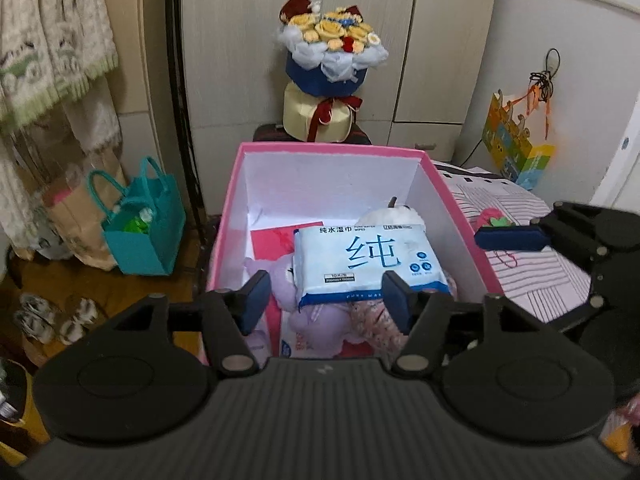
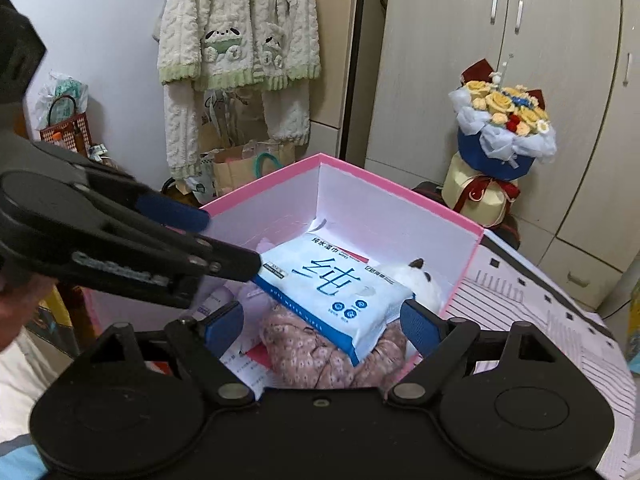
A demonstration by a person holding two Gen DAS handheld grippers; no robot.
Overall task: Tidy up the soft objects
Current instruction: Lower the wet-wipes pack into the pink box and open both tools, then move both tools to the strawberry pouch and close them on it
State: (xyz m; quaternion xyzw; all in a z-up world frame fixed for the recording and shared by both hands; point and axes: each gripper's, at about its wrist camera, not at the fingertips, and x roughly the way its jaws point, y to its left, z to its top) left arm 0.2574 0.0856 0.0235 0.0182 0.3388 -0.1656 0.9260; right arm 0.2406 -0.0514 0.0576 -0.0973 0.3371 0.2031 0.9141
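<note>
The white-and-blue soft plastic pack of wet wipes [image 1: 370, 264] lies in the pink cardboard box [image 1: 320, 151], on plush toys just ahead of both tongs. The left gripper [image 1: 326, 300] stands half open and empty; the right gripper [image 2: 322, 322] gapes wide, empty. Light, squashy and slick, the pack is best pinched across its short sides.

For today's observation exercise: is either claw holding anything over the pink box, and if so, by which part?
Nothing is held. The left claw and right claw both stand open above the wipes pack, which lies loose on the soft toys in the pink box.
</note>
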